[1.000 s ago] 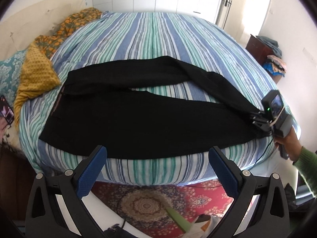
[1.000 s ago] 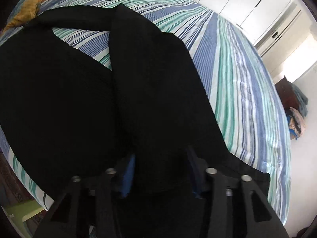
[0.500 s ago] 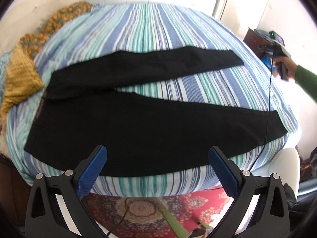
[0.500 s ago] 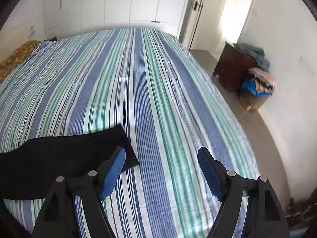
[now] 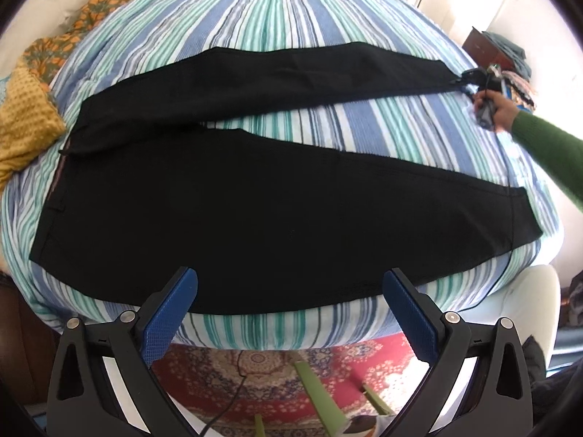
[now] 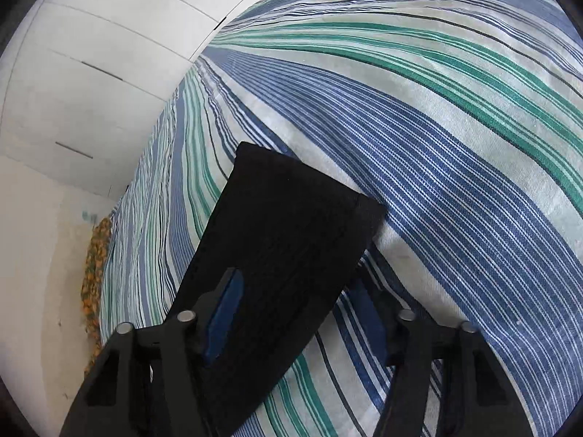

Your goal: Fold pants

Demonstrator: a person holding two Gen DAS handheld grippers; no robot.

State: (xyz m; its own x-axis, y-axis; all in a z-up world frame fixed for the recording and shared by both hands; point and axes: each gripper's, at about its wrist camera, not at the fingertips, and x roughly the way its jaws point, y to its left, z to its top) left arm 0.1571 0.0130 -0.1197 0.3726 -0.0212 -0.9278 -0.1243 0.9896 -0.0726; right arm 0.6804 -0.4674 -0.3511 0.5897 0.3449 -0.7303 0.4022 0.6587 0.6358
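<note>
Black pants (image 5: 226, 196) lie spread flat on the striped bed (image 5: 255, 11), waistband at the left, legs splayed apart toward the right. My left gripper (image 5: 289, 318) is open and empty, just off the bed's near edge below the nearer leg. My right gripper (image 5: 473, 78) is at the hem of the far leg, held by a hand in a green sleeve. In the right wrist view the right gripper (image 6: 297, 322) is open low over the bed, with the far leg's hem (image 6: 291, 218) lying between its fingers.
A yellow knitted cloth (image 5: 25, 131) and an orange patterned blanket (image 5: 91, 3) lie at the bed's left end. A red patterned rug (image 5: 277, 375) covers the floor below. A white chair (image 5: 524, 302) stands at the right. White wardrobe doors (image 6: 83, 47) stand beyond the bed.
The right gripper let go of the far leg after carrying it away from the near leg, lifted, then came back down over its hem. The left gripper moved closer to the bed.
</note>
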